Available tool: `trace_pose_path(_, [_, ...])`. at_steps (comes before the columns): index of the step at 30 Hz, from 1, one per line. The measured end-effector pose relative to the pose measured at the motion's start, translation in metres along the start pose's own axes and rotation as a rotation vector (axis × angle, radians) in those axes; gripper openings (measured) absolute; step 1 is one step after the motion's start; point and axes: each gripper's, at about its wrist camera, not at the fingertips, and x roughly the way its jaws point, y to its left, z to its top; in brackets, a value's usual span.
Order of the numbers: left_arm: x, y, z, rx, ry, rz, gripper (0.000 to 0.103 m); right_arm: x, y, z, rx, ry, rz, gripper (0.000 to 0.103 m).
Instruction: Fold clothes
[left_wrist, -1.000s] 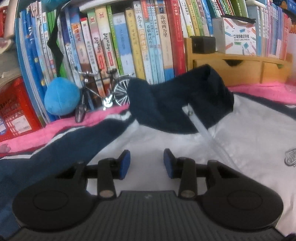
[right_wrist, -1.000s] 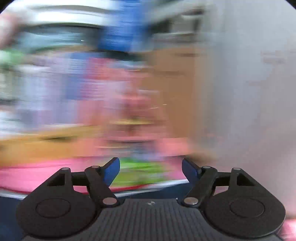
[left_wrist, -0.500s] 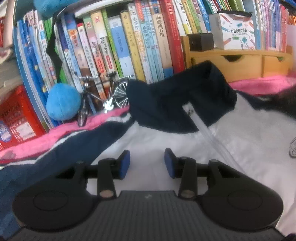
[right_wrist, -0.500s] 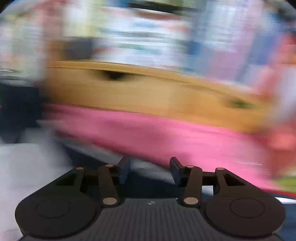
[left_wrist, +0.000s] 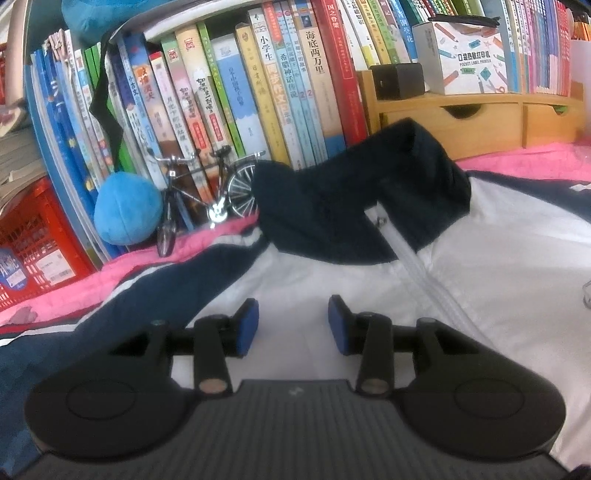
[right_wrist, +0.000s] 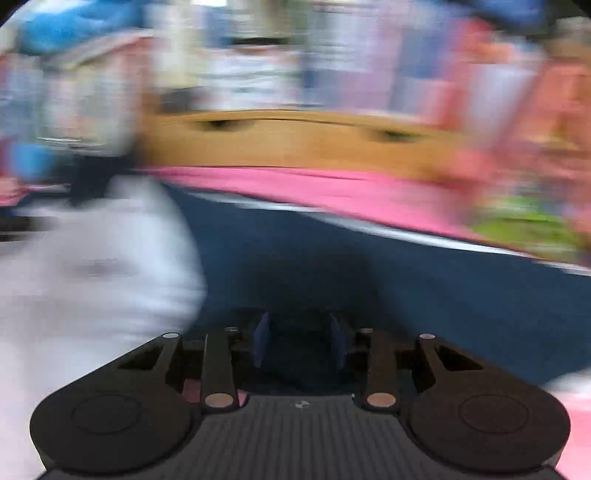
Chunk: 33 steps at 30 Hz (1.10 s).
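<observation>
A white jacket (left_wrist: 498, 266) with a navy collar (left_wrist: 354, 206), navy sleeves and a white zip lies flat on a pink cloth (left_wrist: 122, 266). My left gripper (left_wrist: 293, 325) is open and empty, hovering over the white chest left of the zip. The right wrist view is blurred by motion. It shows the jacket's white body (right_wrist: 92, 280) at left and a navy sleeve (right_wrist: 369, 273) ahead. My right gripper (right_wrist: 299, 341) is open with its blue pads low over the navy sleeve. I cannot tell if it touches the cloth.
A row of upright books (left_wrist: 258, 88) lines the back. A toy bicycle (left_wrist: 207, 195) and a blue plush ball (left_wrist: 127, 210) stand before them. A wooden drawer unit (left_wrist: 480, 122) sits at back right, and a red crate (left_wrist: 33, 243) at the left.
My right gripper has swung left and down from over the pink cloth onto the navy sleeve, its jaws narrower than a second ago. My left gripper has barely moved.
</observation>
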Motion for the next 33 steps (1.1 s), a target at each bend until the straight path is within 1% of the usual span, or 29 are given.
trace_pose_path(1, [0.000,0.000,0.000,-0.003,0.000,-0.001,0.041,-0.003,-0.006,0.000,0.014,-0.007,-0.077,0.036])
trace_pose_path(2, [0.000,0.002,0.000,-0.010,-0.003,-0.010,0.041,-0.006,-0.012,0.000,0.027,-0.014,-0.153,0.036])
trace_pose_path(3, [-0.001,0.004,0.000,-0.017,-0.006,-0.022,0.040,-0.011,-0.015,0.001,0.044,-0.024,-0.196,0.036])
trace_pose_path(4, [-0.007,0.011,-0.003,-0.044,-0.010,-0.058,0.040,-0.019,-0.010,0.004,0.068,-0.039,-0.141,0.036])
trace_pose_path(5, [-0.013,0.018,-0.005,-0.074,-0.014,-0.099,0.040,-0.027,0.001,0.009,0.072,-0.053,-0.084,0.043])
trace_pose_path(6, [-0.024,0.031,-0.011,-0.127,-0.018,-0.137,0.040,-0.035,0.018,0.011,0.060,-0.058,-0.024,0.047])
trace_pose_path(7, [-0.038,0.044,-0.020,-0.155,-0.033,-0.149,0.040,-0.042,0.035,0.014,0.048,-0.062,0.035,0.054])
trace_pose_path(8, [-0.051,0.057,-0.029,-0.179,-0.049,-0.158,0.040,-0.048,0.051,0.015,0.038,-0.064,0.087,0.055])
trace_pose_path(11, [-0.090,0.096,-0.057,-0.250,-0.099,-0.185,0.040,-0.050,0.091,0.009,0.022,-0.048,0.172,0.057])
trace_pose_path(14, [-0.078,0.140,-0.070,-0.271,-0.040,-0.061,0.039,-0.052,0.130,0.003,0.005,-0.033,0.258,0.059])
trace_pose_path(16, [-0.060,0.176,-0.077,-0.321,0.020,0.004,0.039,-0.053,0.156,-0.001,-0.006,-0.022,0.315,0.059])
trace_pose_path(18, [-0.042,0.213,-0.086,-0.344,0.074,0.095,0.039,-0.055,0.182,-0.005,-0.017,-0.011,0.372,0.061])
trace_pose_path(19, [-0.038,0.229,-0.093,-0.338,0.070,0.137,0.039,-0.055,0.195,-0.006,-0.022,-0.006,0.400,0.064])
trace_pose_path(21, [-0.030,0.270,-0.100,-0.366,0.078,0.188,0.040,-0.056,0.221,-0.010,-0.033,0.005,0.457,0.064])
trace_pose_path(22, [-0.026,0.291,-0.104,-0.386,0.087,0.221,0.040,-0.057,0.231,-0.012,-0.044,0.005,0.471,0.065])
trace_pose_path(23, [-0.020,0.311,-0.107,-0.394,0.095,0.270,0.040,-0.055,0.233,-0.014,-0.072,-0.009,0.442,0.067])
trace_pose_path(24, [-0.016,0.330,-0.110,-0.424,0.115,0.327,0.041,-0.055,0.235,-0.016,-0.095,-0.020,0.419,0.068])
trace_pose_path(26, [-0.009,0.370,-0.114,-0.492,0.160,0.442,0.042,-0.055,0.240,-0.018,-0.126,-0.019,0.404,0.075])
trace_pose_path(27, [-0.005,0.390,-0.116,-0.526,0.183,0.500,0.038,-0.055,0.243,-0.018,-0.140,-0.017,0.395,0.077])
trace_pose_path(28, [-0.006,0.397,-0.111,-0.553,0.229,0.541,0.033,-0.054,0.244,-0.019,-0.141,-0.016,0.387,0.081])
trace_pose_path(29, [-0.013,0.391,-0.104,-0.522,0.205,0.528,0.027,-0.054,0.245,-0.020,-0.142,-0.014,0.381,0.084])
trace_pose_path(30, [-0.021,0.382,-0.097,-0.481,0.170,0.508,0.027,-0.054,0.245,-0.021,-0.139,-0.011,0.380,0.085])
trace_pose_path(31, [-0.035,0.363,-0.088,-0.420,0.082,0.441,0.027,-0.054,0.245,-0.021,-0.137,-0.008,0.378,0.088])
trace_pose_path(33, [-0.036,0.315,-0.074,-0.378,0.065,0.244,0.028,-0.053,0.248,-0.020,-0.140,-0.004,0.373,0.091])
